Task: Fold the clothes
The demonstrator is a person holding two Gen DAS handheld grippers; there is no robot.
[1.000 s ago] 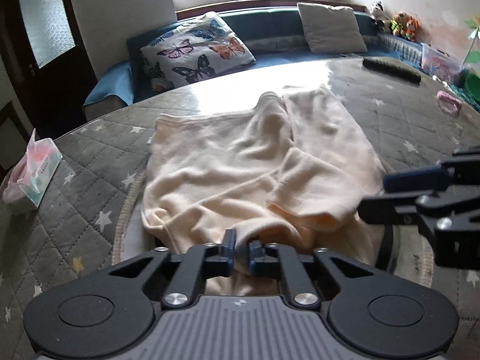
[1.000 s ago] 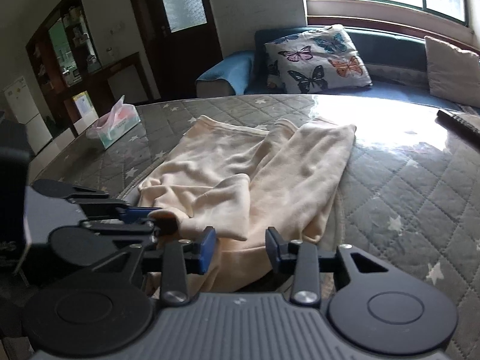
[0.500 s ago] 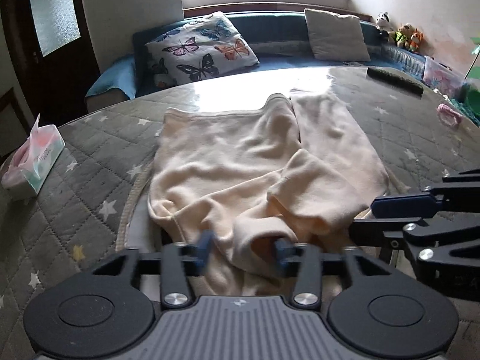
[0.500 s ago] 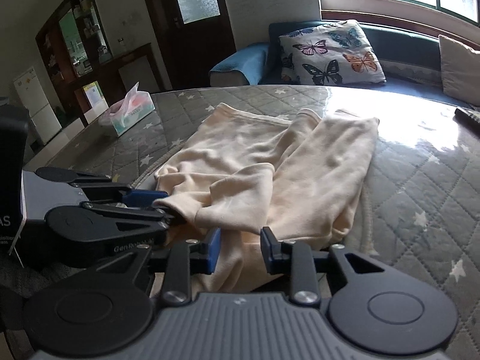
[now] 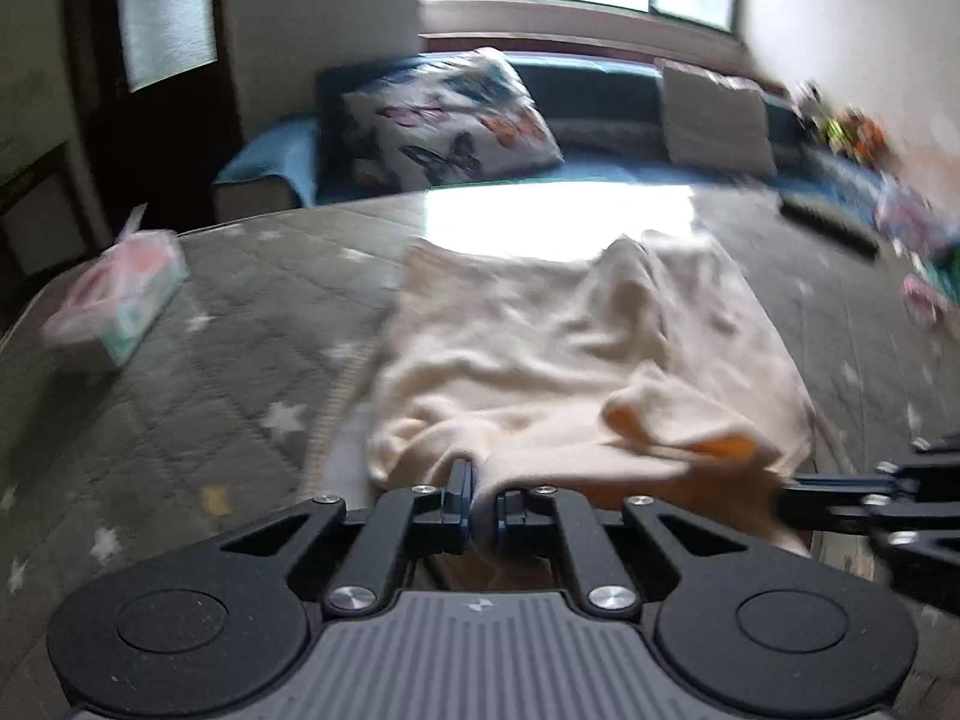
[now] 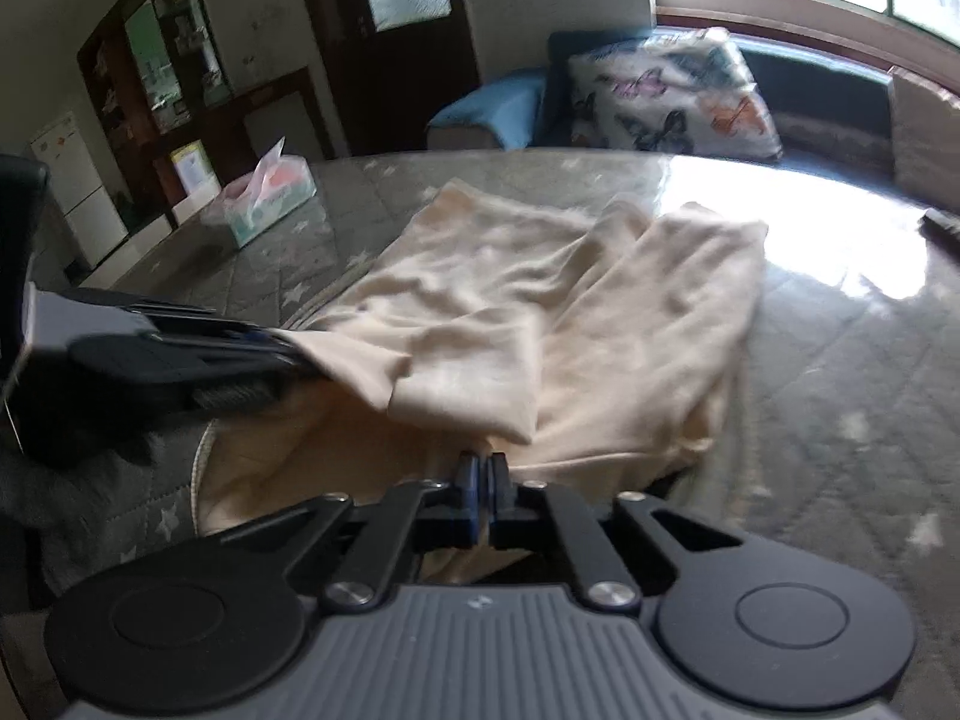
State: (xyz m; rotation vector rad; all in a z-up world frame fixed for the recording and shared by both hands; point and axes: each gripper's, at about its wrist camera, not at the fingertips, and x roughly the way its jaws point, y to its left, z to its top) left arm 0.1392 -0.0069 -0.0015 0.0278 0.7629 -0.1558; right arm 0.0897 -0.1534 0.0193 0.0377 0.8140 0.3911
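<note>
A cream knit garment (image 5: 540, 348) lies spread on the grey star-quilted table cover (image 5: 210, 396), with one sleeve folded across its near part. My left gripper (image 5: 482, 483) is at the garment's near edge, its jaws closing tight on a pinch of the cloth. The right wrist view shows the left gripper (image 6: 294, 354) at the left, holding that corner of the garment (image 6: 510, 276) slightly raised. My right gripper (image 6: 483, 471) has its jaws closing together on the near hem, further right. In the left wrist view the right gripper (image 5: 792, 495) reaches the cloth from the right edge.
A tissue box (image 5: 120, 306) stands at the table's far left, also visible as the tissue box (image 6: 264, 204). A dark remote (image 5: 828, 228) and a pink item (image 5: 924, 294) lie far right. Behind the table is a blue sofa with a butterfly pillow (image 5: 444, 120).
My left gripper opened, then shut again on the near edge and shifted with it. My right gripper went from open to shut on the hem.
</note>
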